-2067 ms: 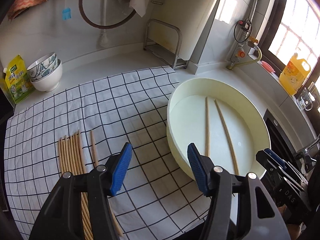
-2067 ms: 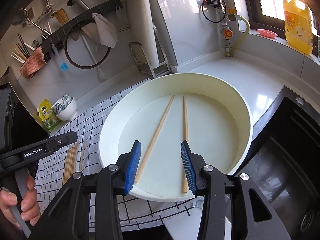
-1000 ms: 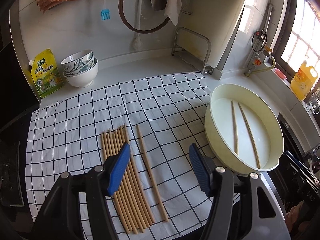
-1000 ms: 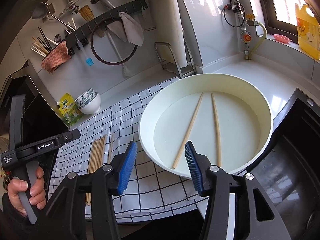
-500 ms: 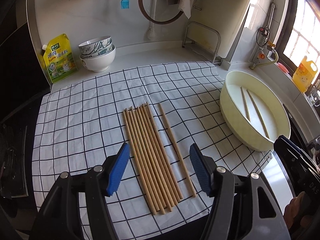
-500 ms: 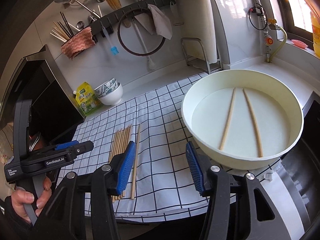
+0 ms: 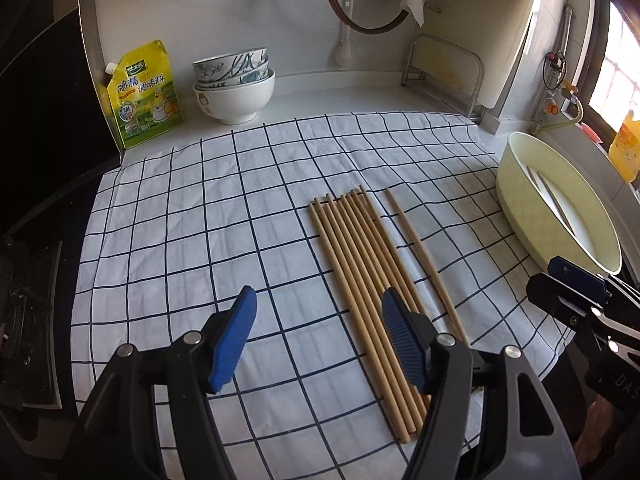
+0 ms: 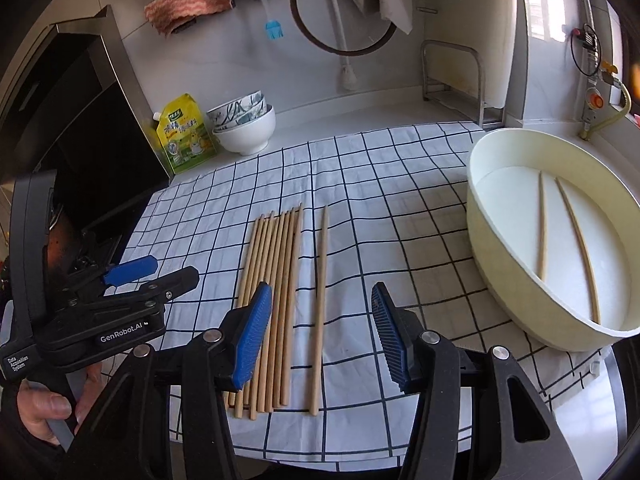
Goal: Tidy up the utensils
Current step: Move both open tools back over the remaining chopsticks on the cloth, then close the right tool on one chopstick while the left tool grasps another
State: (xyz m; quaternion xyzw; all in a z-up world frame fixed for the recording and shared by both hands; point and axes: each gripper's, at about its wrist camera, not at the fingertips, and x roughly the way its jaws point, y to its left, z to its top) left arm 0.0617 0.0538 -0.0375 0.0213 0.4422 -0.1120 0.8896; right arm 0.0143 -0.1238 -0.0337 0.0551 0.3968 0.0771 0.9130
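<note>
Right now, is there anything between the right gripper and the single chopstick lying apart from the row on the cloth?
Nothing visible. The right gripper is open and empty, and the single chopstick lies bare on the checked cloth.

Black hand-held gripper [image 8: 316,338], blue pads [image 8: 254,334]

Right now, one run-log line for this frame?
left tongs: open, empty | right tongs: open, empty | chopstick row on checked cloth, single chopstick beside it | two chopsticks in basin
</note>
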